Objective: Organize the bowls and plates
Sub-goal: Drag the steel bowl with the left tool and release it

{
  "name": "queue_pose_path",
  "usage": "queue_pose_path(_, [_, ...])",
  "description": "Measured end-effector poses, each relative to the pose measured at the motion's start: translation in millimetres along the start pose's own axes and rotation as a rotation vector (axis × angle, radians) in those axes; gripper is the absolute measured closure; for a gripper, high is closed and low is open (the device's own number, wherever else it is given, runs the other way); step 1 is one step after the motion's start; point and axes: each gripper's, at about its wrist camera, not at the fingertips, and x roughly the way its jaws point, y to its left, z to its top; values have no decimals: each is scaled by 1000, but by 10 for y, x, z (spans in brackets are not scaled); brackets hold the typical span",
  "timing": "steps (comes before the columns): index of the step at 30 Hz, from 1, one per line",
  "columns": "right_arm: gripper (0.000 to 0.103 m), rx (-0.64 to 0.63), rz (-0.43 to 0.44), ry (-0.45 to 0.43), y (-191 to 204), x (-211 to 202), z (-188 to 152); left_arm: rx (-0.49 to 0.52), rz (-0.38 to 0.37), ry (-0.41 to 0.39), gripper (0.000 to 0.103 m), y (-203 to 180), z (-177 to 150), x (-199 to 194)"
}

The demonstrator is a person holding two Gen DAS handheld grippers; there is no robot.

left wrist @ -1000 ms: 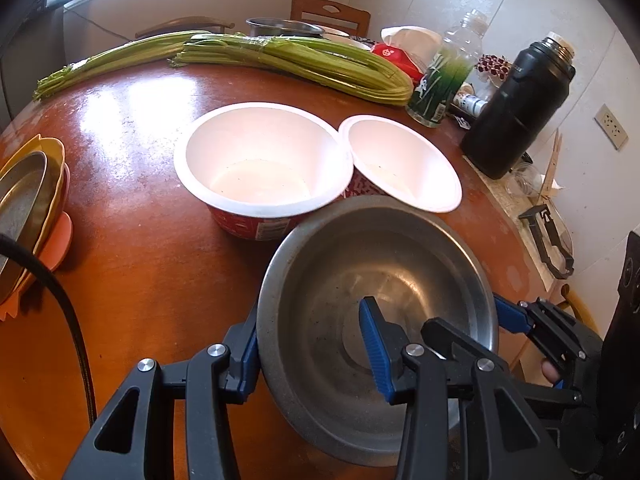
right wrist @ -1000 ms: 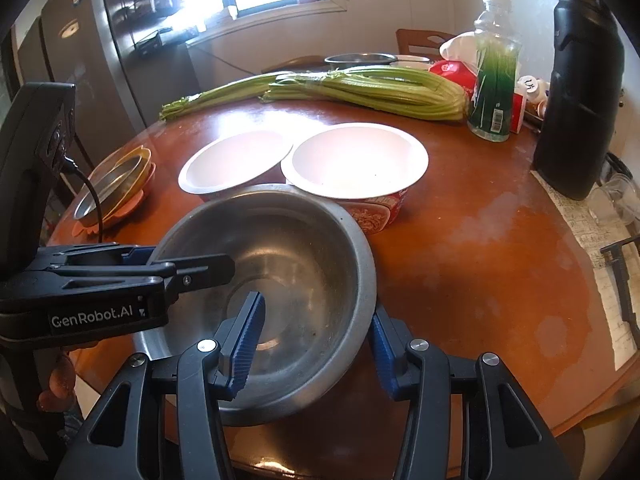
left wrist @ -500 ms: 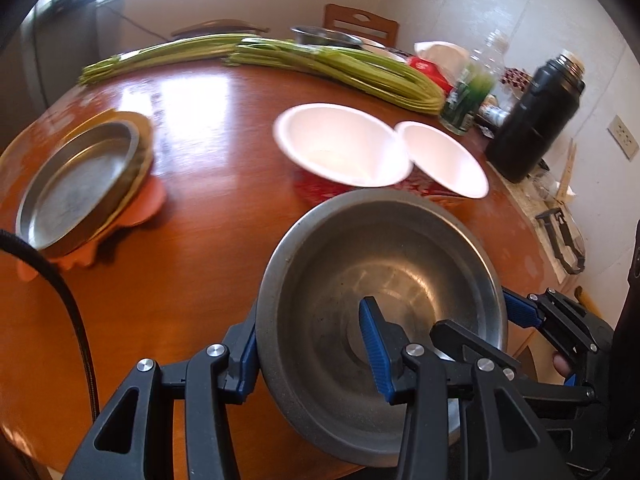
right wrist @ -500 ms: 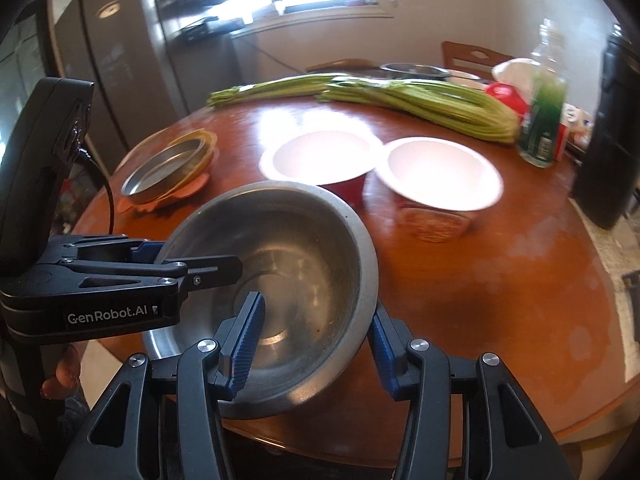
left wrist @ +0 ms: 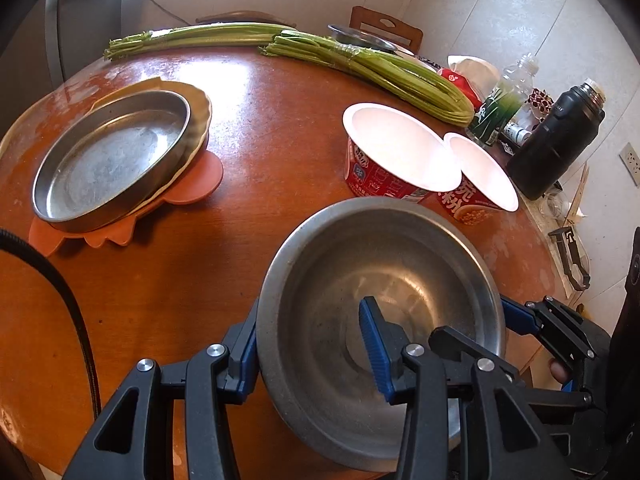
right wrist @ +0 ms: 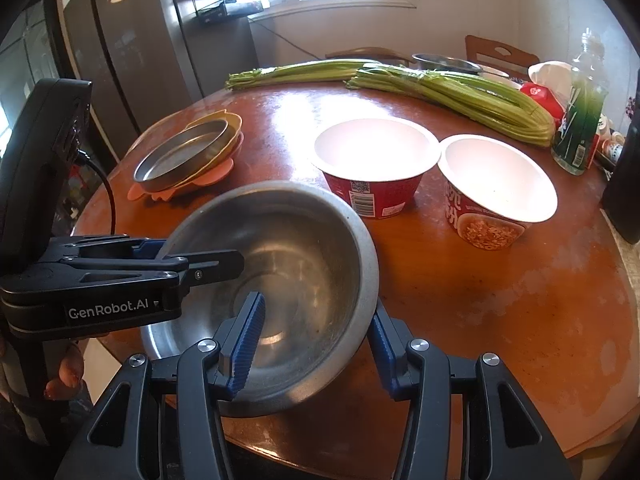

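Note:
Both grippers hold one steel bowl (left wrist: 384, 276) (right wrist: 292, 248) by its rim, over the near edge of the round wooden table (left wrist: 256, 128) (right wrist: 500, 300). My left gripper (left wrist: 312, 344) is shut on the bowl's left wall, one pad inside and one outside. My right gripper (right wrist: 316, 336) is shut on the opposite wall in the same way. Each gripper also shows in the other's view: the right gripper (left wrist: 532, 320) and the left gripper (right wrist: 160, 256). A steel plate (left wrist: 108, 156) (right wrist: 180, 152) lies on a yellow plate and an orange mat at the left. Two white paper bowls with red sides (left wrist: 396, 148) (right wrist: 372, 148) stand beyond the steel bowl.
Celery bundles (left wrist: 372, 68) (right wrist: 452, 88) lie across the far side of the table. A green bottle (right wrist: 580, 120) and a black flask (left wrist: 556, 148) stand at the right. A wooden chair (right wrist: 500, 52) and a fridge (right wrist: 128, 40) are behind the table.
Both grippers have carried the steel bowl leftward, away from the paper bowls. The plate stack has come further into view at the left. The grips have not changed.

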Motion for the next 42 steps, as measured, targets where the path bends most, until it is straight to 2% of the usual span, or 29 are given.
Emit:
queue_pose_path(11, [50,42,33,28,-70,62,9,9,-23,-14,58,22,29,-3])
queue_pose_path(24, [50,105,-28,-23,-243,-68,120,1,-29,-75,58,69,97,-180])
queue_pose_path(35, [50,180,-9,-57,-354,-62,384,52,-21,-123,58,-1,413,-308])
queue_pose_path(42, [50,220,14,-62,-417,42,585,74,-19,-121,58,-47,711,-262])
